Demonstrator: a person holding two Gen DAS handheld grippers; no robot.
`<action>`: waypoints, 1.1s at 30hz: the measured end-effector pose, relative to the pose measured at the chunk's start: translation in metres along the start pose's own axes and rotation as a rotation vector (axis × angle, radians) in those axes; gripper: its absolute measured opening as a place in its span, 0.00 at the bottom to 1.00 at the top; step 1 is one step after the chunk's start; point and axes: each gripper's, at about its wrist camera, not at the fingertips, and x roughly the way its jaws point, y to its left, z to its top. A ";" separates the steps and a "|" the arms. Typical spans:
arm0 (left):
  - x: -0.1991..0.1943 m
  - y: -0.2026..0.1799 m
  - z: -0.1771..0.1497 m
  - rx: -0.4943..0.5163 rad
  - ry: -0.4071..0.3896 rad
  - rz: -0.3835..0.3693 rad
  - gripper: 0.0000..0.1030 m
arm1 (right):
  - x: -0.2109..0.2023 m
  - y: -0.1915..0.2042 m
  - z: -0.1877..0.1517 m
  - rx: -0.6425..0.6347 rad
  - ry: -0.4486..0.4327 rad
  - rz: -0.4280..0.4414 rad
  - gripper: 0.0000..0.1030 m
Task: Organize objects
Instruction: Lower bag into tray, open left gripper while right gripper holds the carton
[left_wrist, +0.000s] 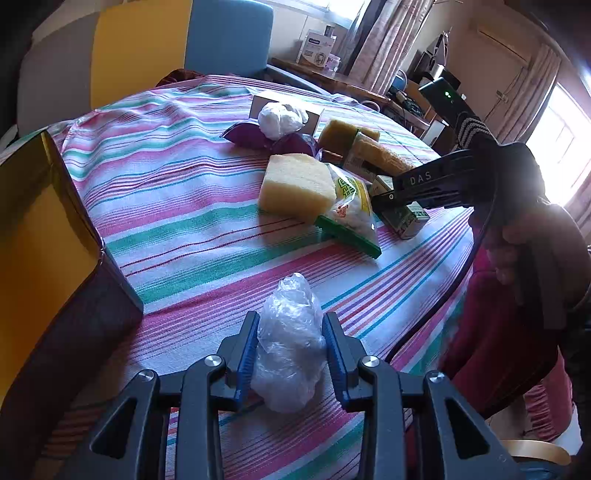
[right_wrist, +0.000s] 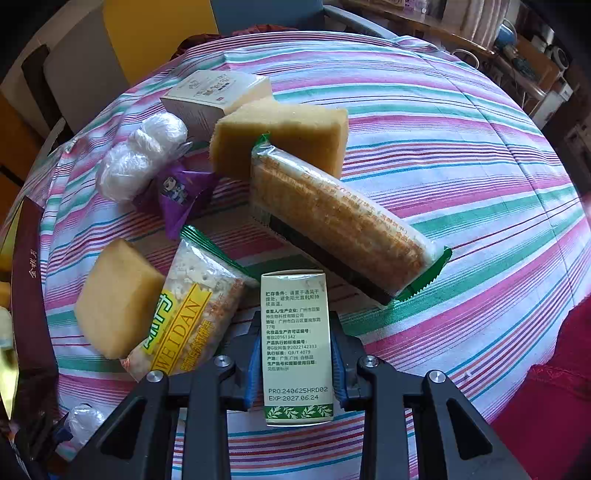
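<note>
Right now, readable text: "WEIDAN" on the yellow-green snack bag (right_wrist: 184, 317), "PRO:240625HRD02 EXP:2027.06.24" on the small carton (right_wrist: 297, 347), "DAS" on the right gripper (left_wrist: 384, 197) arm. Right gripper (right_wrist: 295, 363) jaws narrowed, clamped on the carton's sides, low over the striped desk (right_wrist: 461, 155). Left gripper (left_wrist: 290, 339) jaws part open, pads against a crumpled clear plastic bag (left_wrist: 290, 343) resting on the desk; firm grip, cannot tell. Two sponges (right_wrist: 280, 136), long cracker pack (right_wrist: 332, 221) piled mid-desk.
</note>
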 end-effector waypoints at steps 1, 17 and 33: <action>0.000 0.000 0.000 -0.002 0.000 0.000 0.34 | 0.000 0.000 0.000 0.000 0.001 0.002 0.32; -0.008 -0.010 -0.003 0.046 -0.026 0.022 0.32 | 0.003 0.015 0.000 -0.061 0.000 -0.037 0.37; -0.075 0.009 0.004 -0.047 -0.167 0.044 0.32 | 0.003 0.034 0.008 -0.129 -0.021 -0.078 0.36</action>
